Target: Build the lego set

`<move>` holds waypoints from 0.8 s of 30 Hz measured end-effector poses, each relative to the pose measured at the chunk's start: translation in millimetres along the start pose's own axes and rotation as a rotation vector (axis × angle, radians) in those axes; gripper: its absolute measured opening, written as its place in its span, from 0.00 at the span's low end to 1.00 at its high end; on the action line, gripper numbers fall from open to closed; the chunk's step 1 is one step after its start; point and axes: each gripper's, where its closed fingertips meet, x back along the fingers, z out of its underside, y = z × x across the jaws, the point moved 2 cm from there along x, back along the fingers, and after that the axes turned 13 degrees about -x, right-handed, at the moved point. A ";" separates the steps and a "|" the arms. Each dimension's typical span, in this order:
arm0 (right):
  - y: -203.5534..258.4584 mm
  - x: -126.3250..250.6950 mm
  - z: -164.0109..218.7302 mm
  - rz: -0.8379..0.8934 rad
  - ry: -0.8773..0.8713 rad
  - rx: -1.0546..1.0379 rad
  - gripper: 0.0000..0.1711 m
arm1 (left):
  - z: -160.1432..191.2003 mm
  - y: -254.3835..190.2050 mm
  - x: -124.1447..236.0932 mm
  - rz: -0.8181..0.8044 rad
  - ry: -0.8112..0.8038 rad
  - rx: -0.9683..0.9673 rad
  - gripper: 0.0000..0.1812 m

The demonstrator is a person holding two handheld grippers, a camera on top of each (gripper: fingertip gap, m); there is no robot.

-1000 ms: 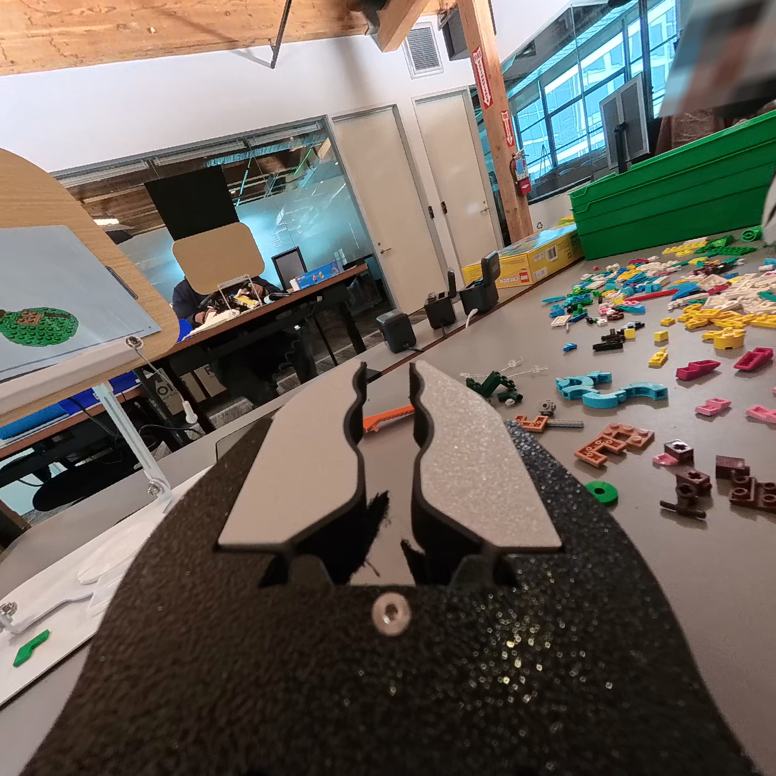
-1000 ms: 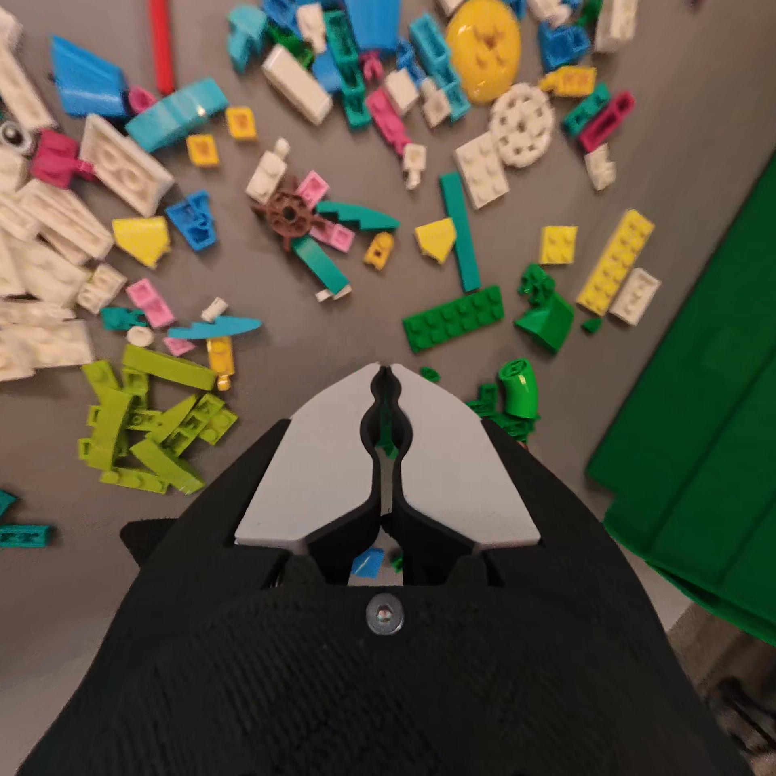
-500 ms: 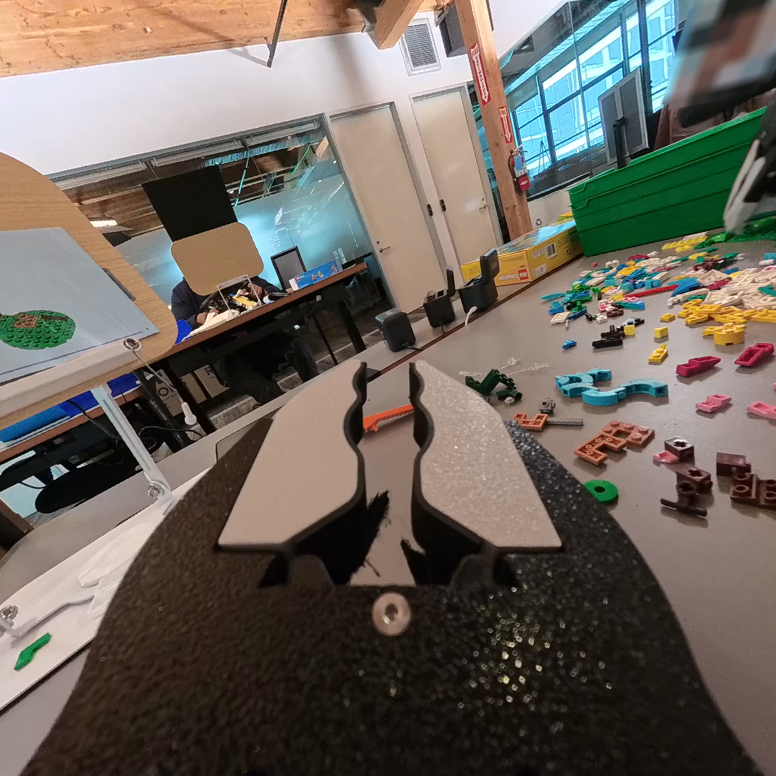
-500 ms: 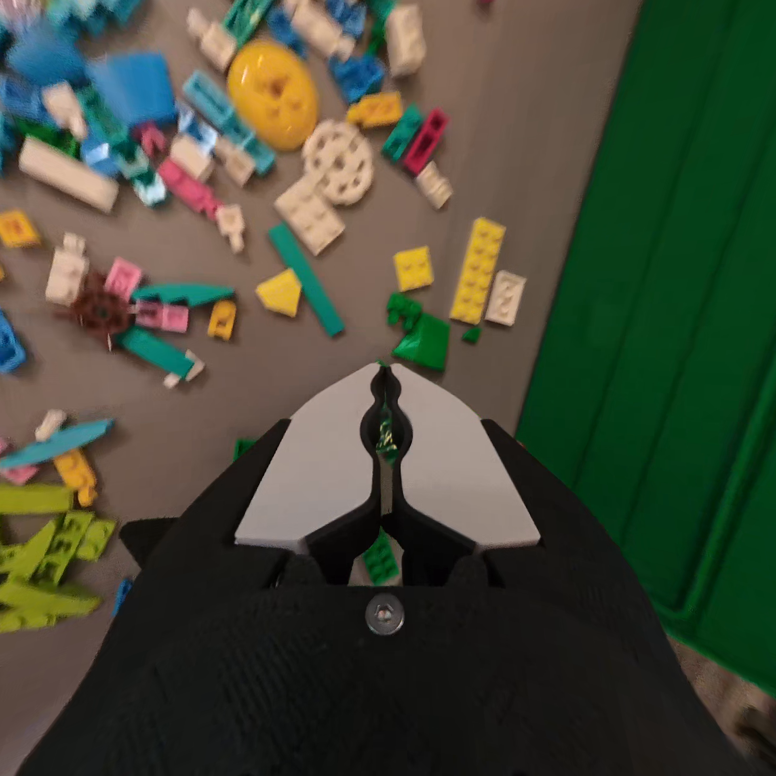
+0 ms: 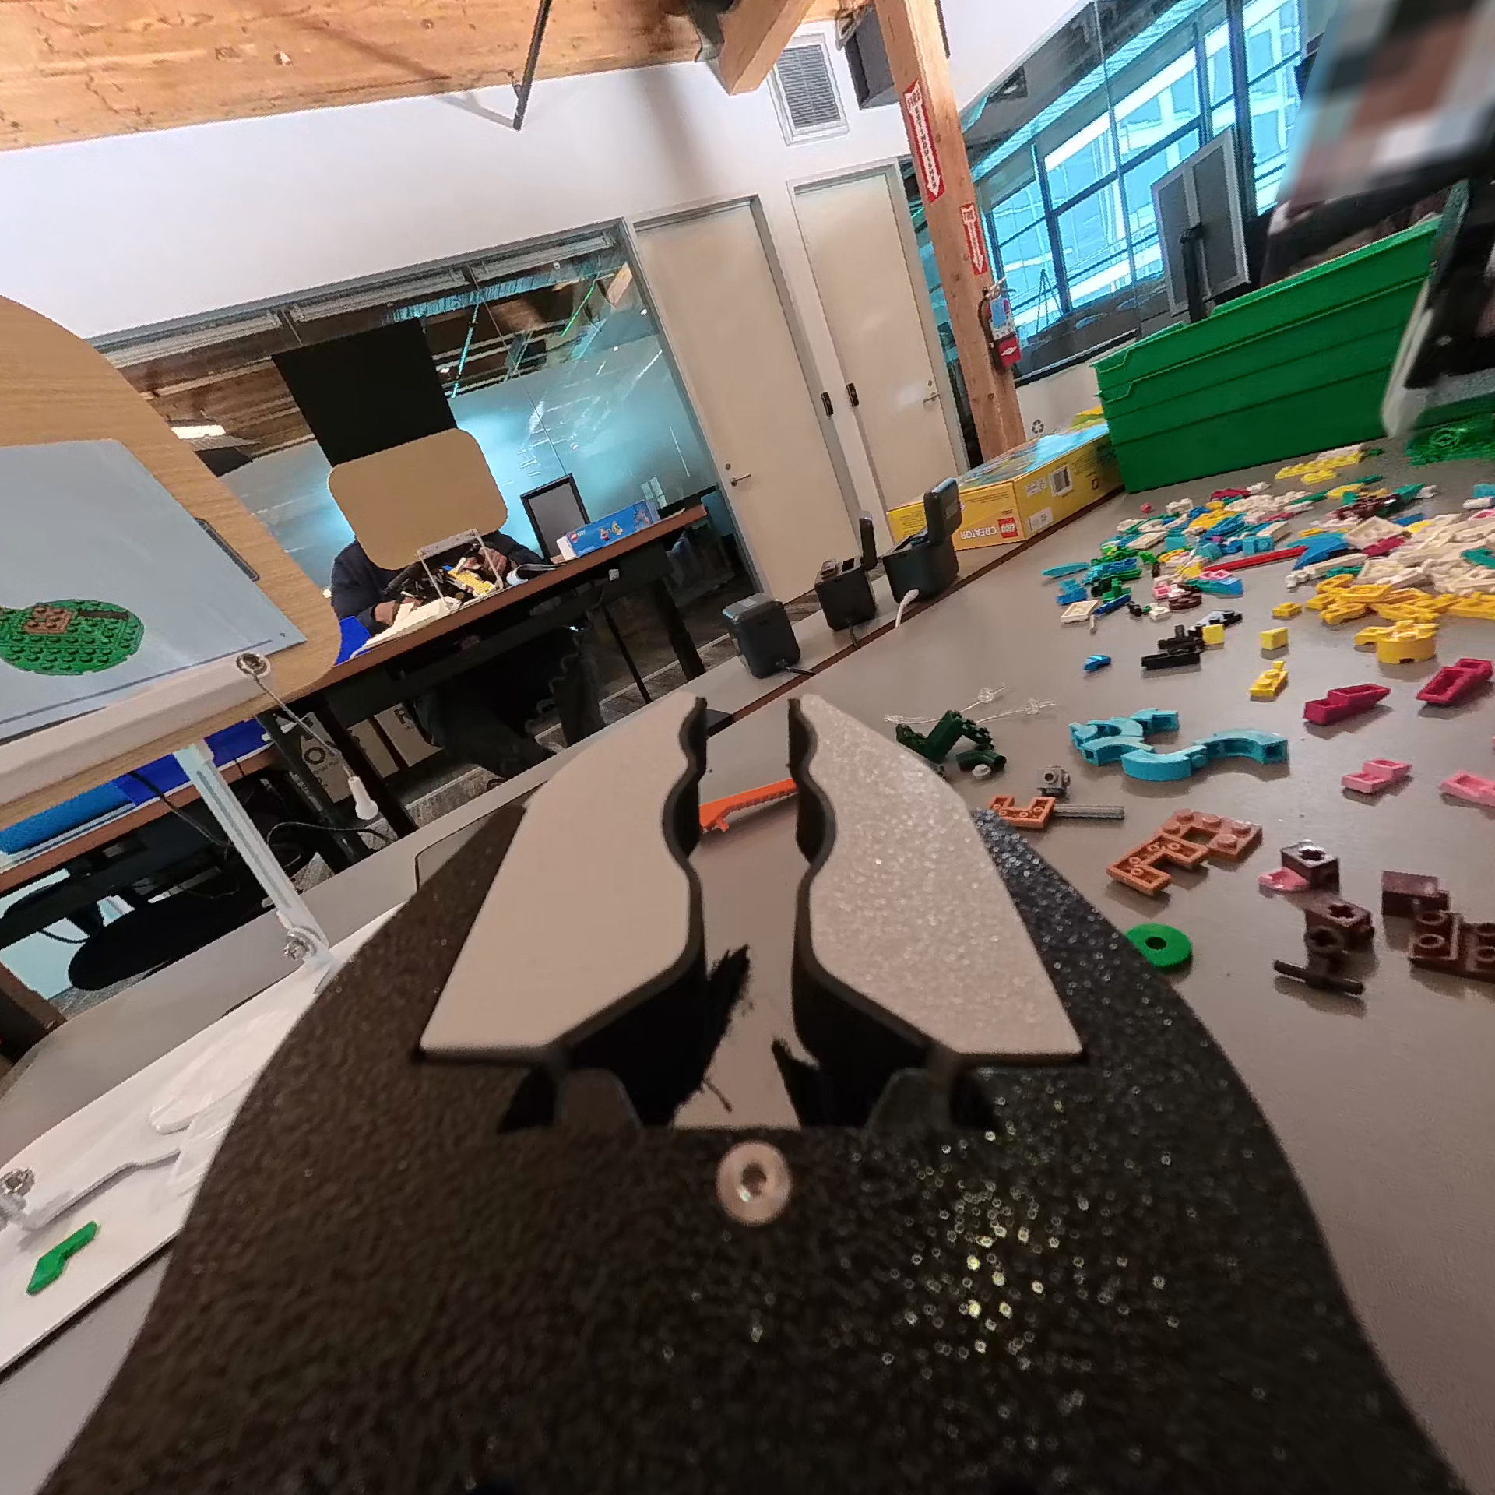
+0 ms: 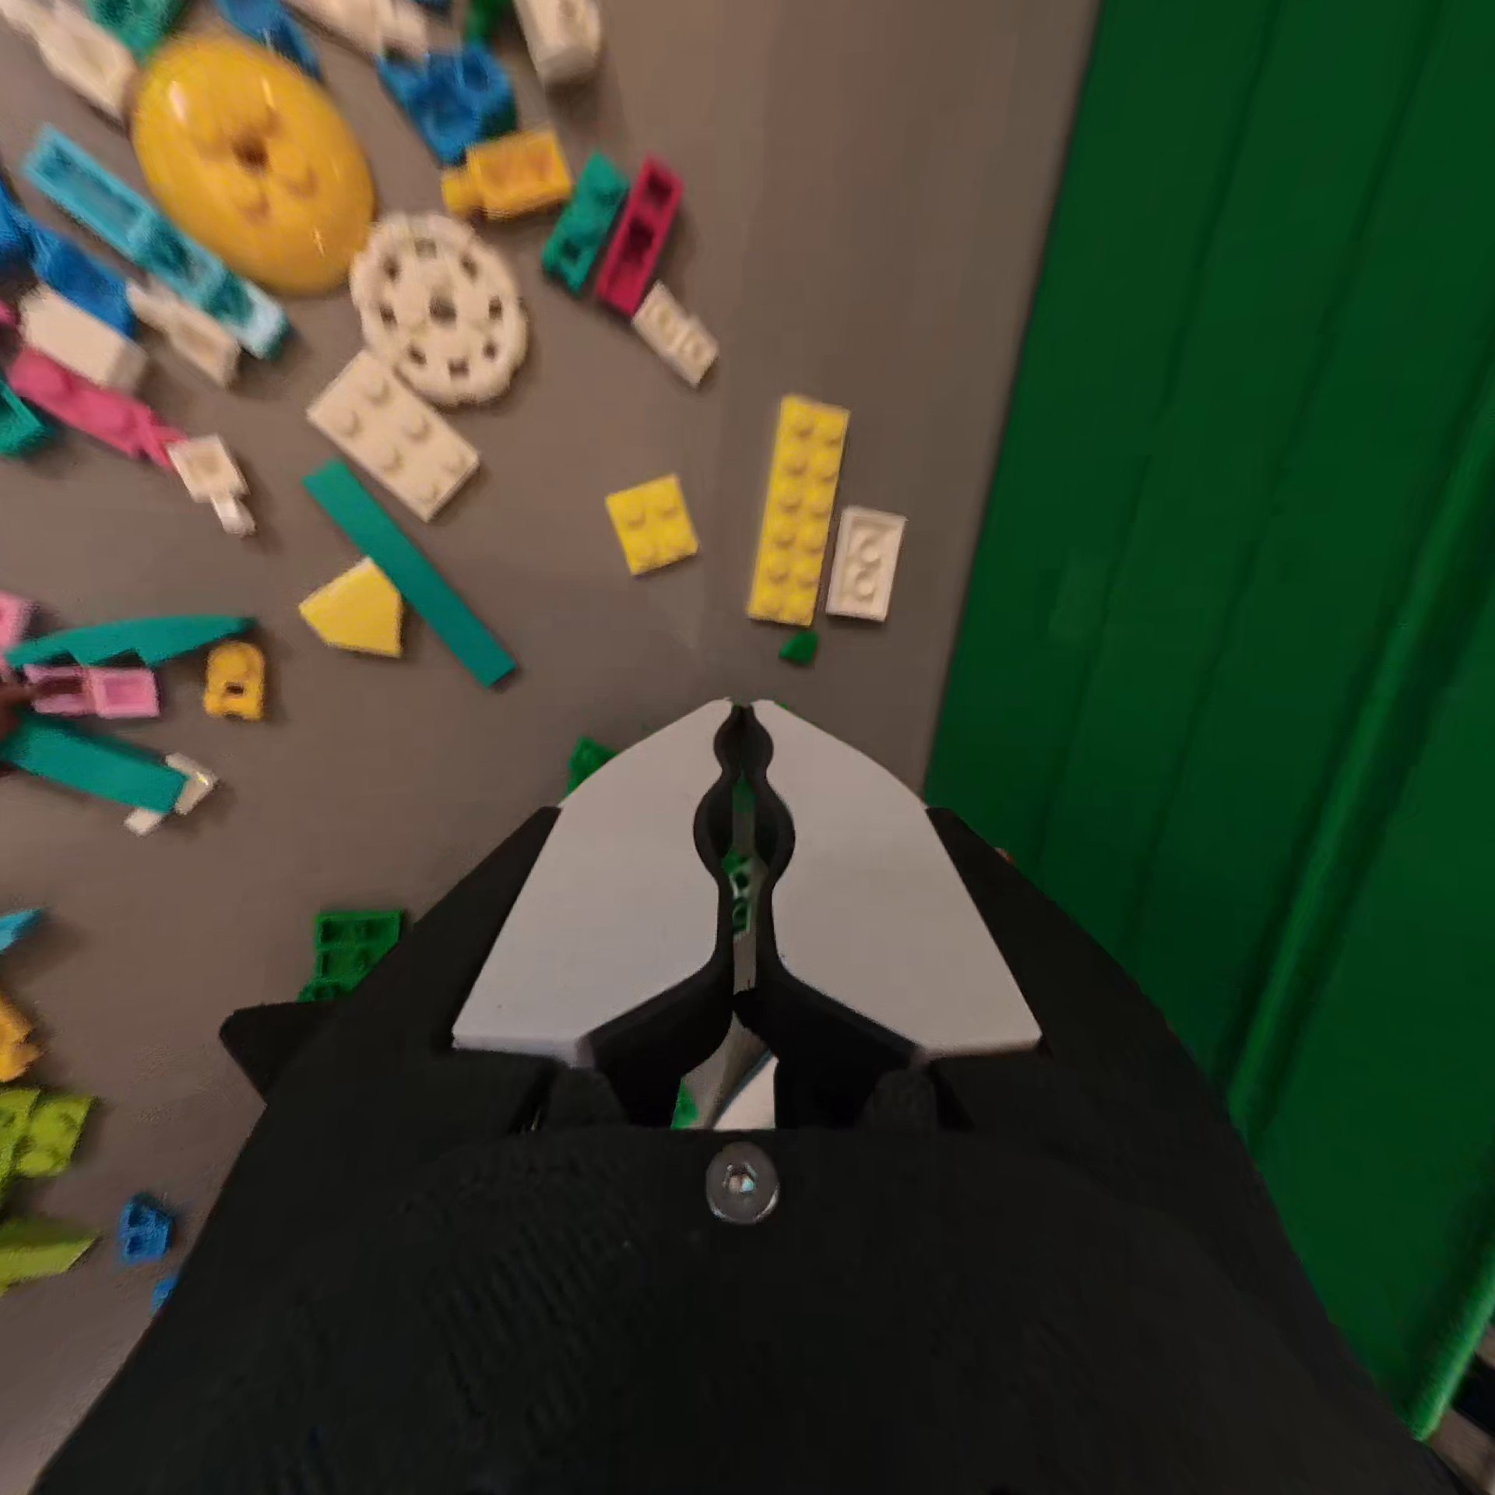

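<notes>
My left gripper (image 5: 748, 712) is open and empty, held still over the grey table (image 5: 930, 671). My right gripper (image 6: 740, 708) is shut on a small green lego piece (image 6: 740, 882) that shows in the slot between its fingers. It hangs above the table (image 6: 809, 202) next to the green bin (image 6: 1254, 566). Loose lego pieces lie below it, among them a long yellow plate (image 6: 797, 510), a white round plate (image 6: 441, 307) and a yellow dish (image 6: 251, 162). The right gripper shows blurred at the far right of the left wrist view (image 5: 1448, 323).
An instruction sheet (image 5: 97, 566) stands on a wooden holder at the left. A white board (image 5: 121, 1197) below it bears a small green piece (image 5: 61, 1266). An orange separator tool (image 5: 744, 801) lies ahead of the left gripper. Stacked green bins (image 5: 1254, 404) and a yellow box (image 5: 1011, 501) stand at the back right. Across from one pair of fingers to the other is roughly 55 cm. The long yellow plate (image 6: 797, 510) is closer to my right gripper, around 5 cm from its tips; the left tips are 60 cm off.
My right gripper has moved to the right over the pile toward the green bin, with the green piece still in it. The left gripper has not moved.
</notes>
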 end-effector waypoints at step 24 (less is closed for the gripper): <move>-33.1 17.6 48.1 0.124 0.164 -0.078 0.00 | -0.8 -1.1 -0.1 0.007 -0.002 -0.010 0.10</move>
